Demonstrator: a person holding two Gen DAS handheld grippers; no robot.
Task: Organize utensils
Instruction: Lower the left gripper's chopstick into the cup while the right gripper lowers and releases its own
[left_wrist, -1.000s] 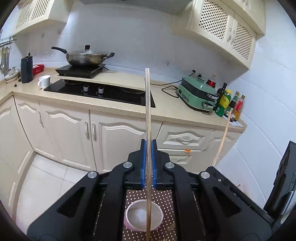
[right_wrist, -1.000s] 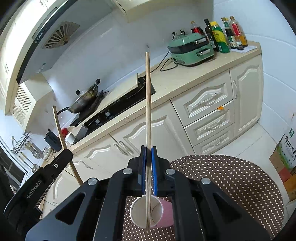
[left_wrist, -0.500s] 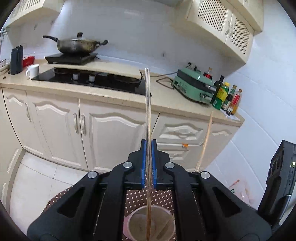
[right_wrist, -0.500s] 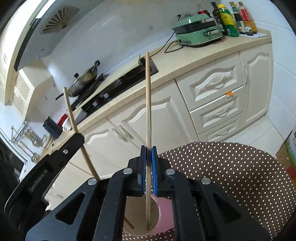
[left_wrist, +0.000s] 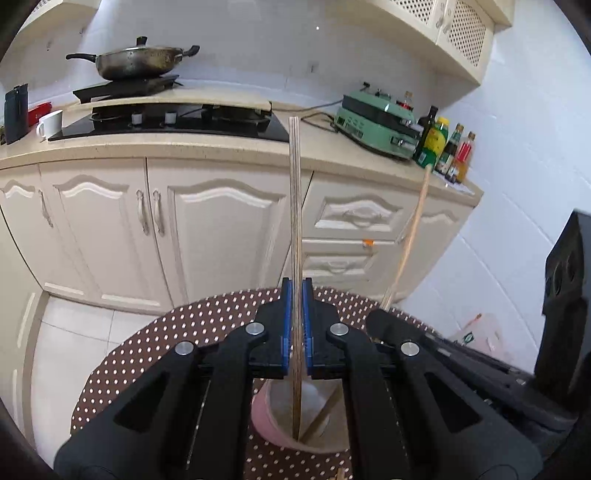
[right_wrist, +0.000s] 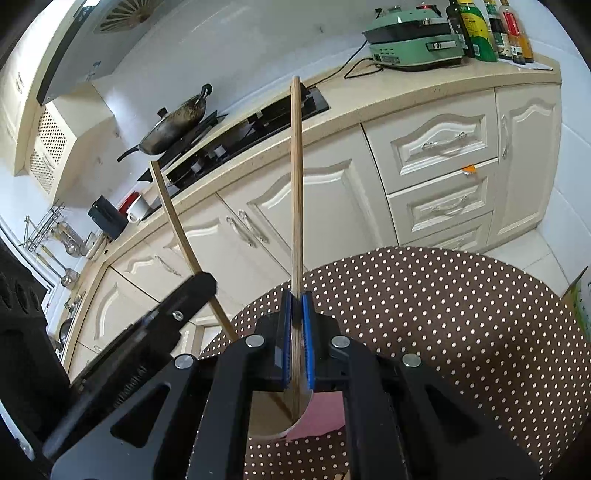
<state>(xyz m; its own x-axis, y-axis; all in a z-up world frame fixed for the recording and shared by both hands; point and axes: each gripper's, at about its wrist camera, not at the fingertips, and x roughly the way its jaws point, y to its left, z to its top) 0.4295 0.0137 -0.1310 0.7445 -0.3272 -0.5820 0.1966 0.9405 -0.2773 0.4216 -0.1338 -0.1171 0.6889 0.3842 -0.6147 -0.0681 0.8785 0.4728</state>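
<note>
Since the earlier frames both grippers had sunk toward the pink cup, and the chopstick tips, formerly above its rim, had entered it.

Left wrist view: the left gripper (left_wrist: 296, 325) was clenched on a wooden chopstick (left_wrist: 294, 206), its blue pads pressed against both sides of the stick. The chopstick stood near upright, its lower end inside the pink cup (left_wrist: 263, 417). A second stick (left_wrist: 408, 236), borne by the right gripper at the picture's right, slanted down into the same cup. The cup stood on the polka-dot surface (left_wrist: 155, 347).

Right wrist view: the right gripper (right_wrist: 296, 332) was clamped on its own chopstick (right_wrist: 295, 184), lower end within the cup (right_wrist: 321, 417). The left gripper's chopstick (right_wrist: 184, 243) leaned in from the left. Whether either tip touched the cup's bottom could not be told.
</note>
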